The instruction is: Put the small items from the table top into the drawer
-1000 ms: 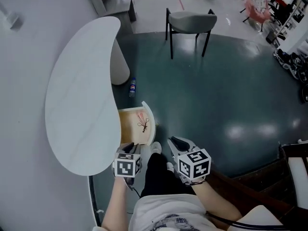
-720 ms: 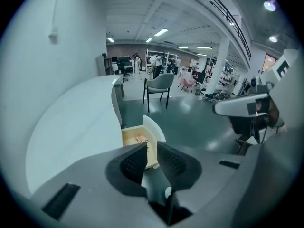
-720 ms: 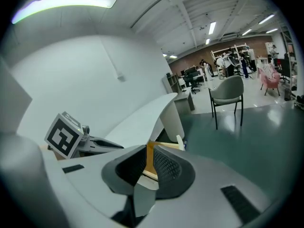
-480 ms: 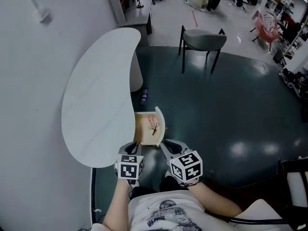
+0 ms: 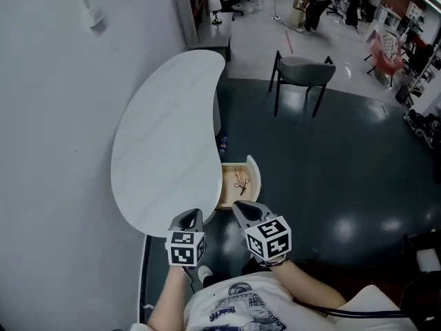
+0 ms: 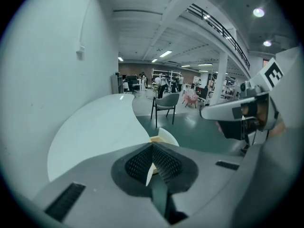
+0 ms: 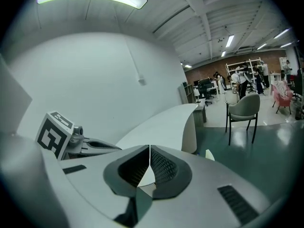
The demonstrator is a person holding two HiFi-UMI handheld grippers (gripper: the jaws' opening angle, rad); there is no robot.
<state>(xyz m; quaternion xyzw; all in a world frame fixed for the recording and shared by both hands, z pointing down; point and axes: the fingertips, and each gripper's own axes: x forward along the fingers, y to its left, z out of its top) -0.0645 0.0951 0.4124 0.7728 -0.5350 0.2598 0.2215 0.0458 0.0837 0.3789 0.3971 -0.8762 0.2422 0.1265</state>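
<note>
The white kidney-shaped table top (image 5: pixel 162 154) lies along the wall, and I see no small item on it. Its wooden drawer (image 5: pixel 228 189) stands pulled out to the right, with a small dark item (image 5: pixel 240 182) lying inside. My left gripper (image 5: pixel 192 217) hangs at the table's near tip. My right gripper (image 5: pixel 243 207) hangs just short of the drawer. Both have just been closing and are now shut with nothing between their pads. In the left gripper view the pads (image 6: pixel 164 163) meet before the drawer (image 6: pixel 167 137). In the right gripper view the pads (image 7: pixel 161 167) also meet.
A grey chair (image 5: pixel 302 70) stands on the dark green floor beyond the table. A bottle (image 5: pixel 222 144) lies on the floor by the table's white pedestal (image 5: pixel 217 116). The white wall runs along the left. My shoe (image 5: pixel 204 273) shows below the grippers.
Both grippers have risen and their jaws have closed. The head view has pulled back and upward, so table and drawer look smaller and sit further right. The drawer remains open.
</note>
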